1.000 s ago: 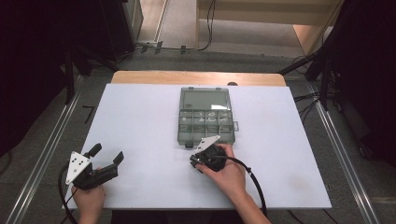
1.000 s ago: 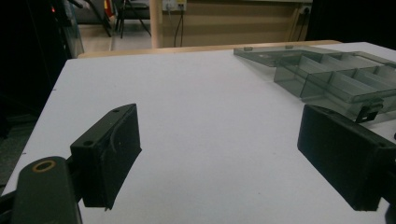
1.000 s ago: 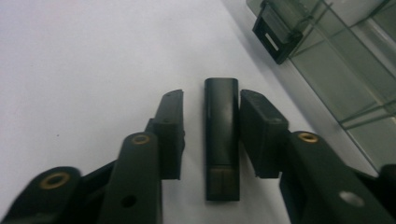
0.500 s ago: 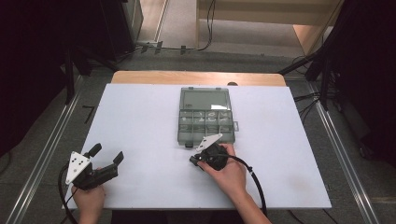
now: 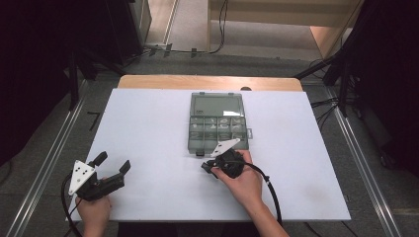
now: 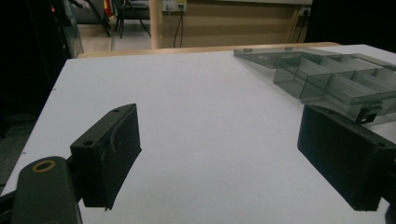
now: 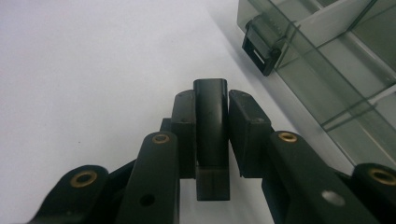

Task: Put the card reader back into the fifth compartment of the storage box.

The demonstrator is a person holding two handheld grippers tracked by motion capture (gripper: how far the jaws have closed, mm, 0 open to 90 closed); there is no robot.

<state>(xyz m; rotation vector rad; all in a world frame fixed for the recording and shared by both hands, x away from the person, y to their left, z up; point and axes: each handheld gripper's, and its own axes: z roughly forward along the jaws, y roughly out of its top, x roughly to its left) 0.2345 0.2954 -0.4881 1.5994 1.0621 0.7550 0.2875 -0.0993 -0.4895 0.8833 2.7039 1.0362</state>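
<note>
Right gripper view: right gripper [image 7: 212, 119] clamped on a small dark block [image 7: 211, 135] at frame centre, just short of the clear compartment box [image 7: 327, 74] filling the upper right, black latch [image 7: 261, 44] nearest. Probably carrying the block to a compartment. Best lifted clear of the box wall first, kept upright, then lowered squarely into one cell before releasing. Left gripper [image 5: 111, 170] spread wide at lower left of the high view, holding nothing.
</note>
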